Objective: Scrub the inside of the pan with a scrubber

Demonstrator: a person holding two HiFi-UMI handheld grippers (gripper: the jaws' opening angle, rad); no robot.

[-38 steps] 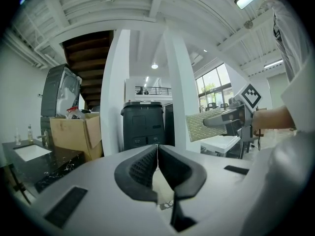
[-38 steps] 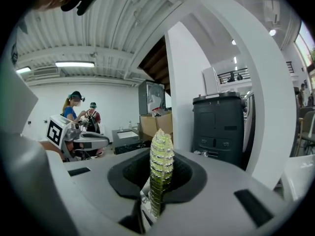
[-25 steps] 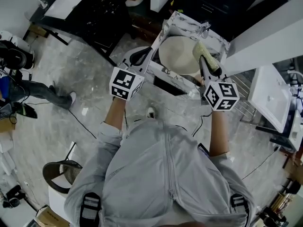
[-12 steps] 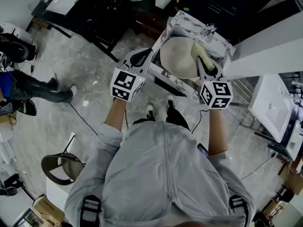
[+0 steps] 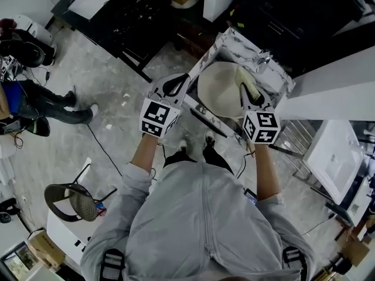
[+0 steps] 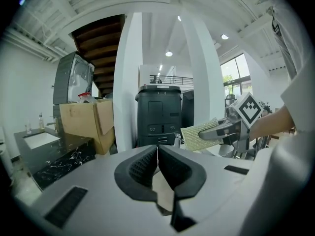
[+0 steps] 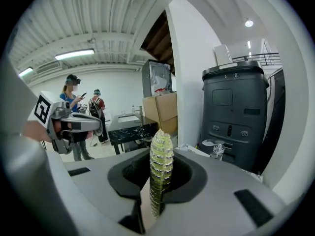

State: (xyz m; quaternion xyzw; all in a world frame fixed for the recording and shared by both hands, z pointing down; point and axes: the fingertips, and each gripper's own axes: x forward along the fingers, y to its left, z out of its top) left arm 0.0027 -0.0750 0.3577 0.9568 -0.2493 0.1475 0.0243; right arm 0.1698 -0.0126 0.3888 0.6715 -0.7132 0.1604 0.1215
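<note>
In the head view a cream, round pan [image 5: 218, 88] lies in a marbled counter basin [image 5: 266, 63]. My right gripper [image 5: 247, 93] is shut on a yellow-green scrubber [image 5: 246, 81], which lies over the pan's right side. In the right gripper view the scrubber [image 7: 160, 173] stands upright between the pads. My left gripper [image 5: 174, 85] sits just left of the pan's rim; in its own view the left gripper [image 6: 157, 151] is shut with nothing showing between the pads. The pan is outside both gripper views.
A black table [image 5: 129, 16] stands at the back left and a chair [image 5: 73, 202] at the lower left. A white basin [image 5: 335, 154] is on the right. A person [image 5: 35, 107] stands at the left. A black bin [image 6: 160, 114] and a cardboard box [image 6: 86, 124] are ahead.
The head view has shifted, so everything sits lower in frame. The right gripper with the scrubber has drawn slightly inward over the pan. The left gripper keeps its place beside the pan.
</note>
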